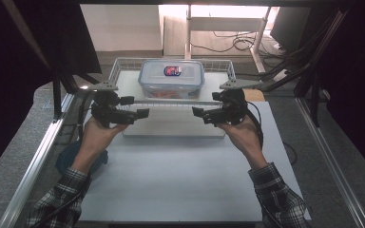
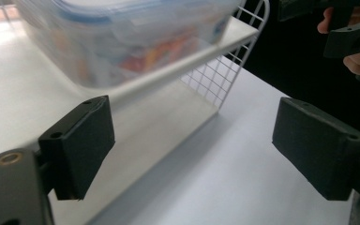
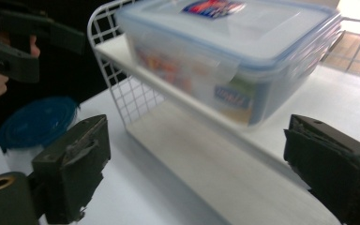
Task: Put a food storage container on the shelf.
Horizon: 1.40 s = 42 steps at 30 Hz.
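High view: lidded box [image 1: 171, 78] on a wire shelf [image 1: 123, 62] on the desk [image 1: 180, 175], left gripper [image 1: 138, 107] and right gripper [image 1: 202, 104] before it, left gripper view: jaws wide, empty, box beyond, right gripper view: jaws wide, empty, blue tub [image 3: 35, 124] left.

A lab is suggested: a white surface [image 1: 171, 175] is framed by metal rails [image 1: 33, 161], black curtains [image 1: 24, 57] and loose cables [image 1: 237, 42].
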Motion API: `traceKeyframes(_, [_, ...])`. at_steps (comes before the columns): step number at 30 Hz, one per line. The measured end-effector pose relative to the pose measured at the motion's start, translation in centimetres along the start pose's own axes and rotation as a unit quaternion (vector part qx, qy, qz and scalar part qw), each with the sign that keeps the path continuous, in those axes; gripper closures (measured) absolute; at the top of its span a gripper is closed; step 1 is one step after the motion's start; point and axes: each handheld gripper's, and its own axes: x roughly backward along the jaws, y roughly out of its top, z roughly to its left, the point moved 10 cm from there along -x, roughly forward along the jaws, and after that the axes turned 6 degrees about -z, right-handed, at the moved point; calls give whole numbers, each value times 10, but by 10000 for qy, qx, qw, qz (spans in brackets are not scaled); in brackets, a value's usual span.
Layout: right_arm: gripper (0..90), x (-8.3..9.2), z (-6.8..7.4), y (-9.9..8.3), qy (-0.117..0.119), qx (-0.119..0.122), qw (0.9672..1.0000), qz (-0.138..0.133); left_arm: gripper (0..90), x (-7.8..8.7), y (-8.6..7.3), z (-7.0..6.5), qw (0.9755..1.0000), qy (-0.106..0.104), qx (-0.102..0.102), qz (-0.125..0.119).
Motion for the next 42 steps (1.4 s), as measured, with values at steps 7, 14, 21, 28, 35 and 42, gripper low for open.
traceKeyframes(7, [40,11,17,-17,155,100,9998,-10,78,0,-23,-20,9998,-118,-149,110])
traceKeyframes(14, [25,27,31,-35,192,199,9996,-93,59,6,-46,-37,9996,-118,-258,77])
traceKeyframes(21, [19,34,36,-55,155,221,9996,-66,50,13,-73,-47,9993,-22,-352,77])
traceKeyframes(28, [13,36,41,-77,142,209,9997,51,46,15,-101,-57,9990,31,-404,185])
traceKeyframes(35, [13,40,42,-101,68,222,9996,145,39,13,-126,-59,9991,50,-299,300])
traceKeyframes(42, [12,45,47,-117,8,285,9995,104,39,14,-149,-60,9981,249,-379,414])
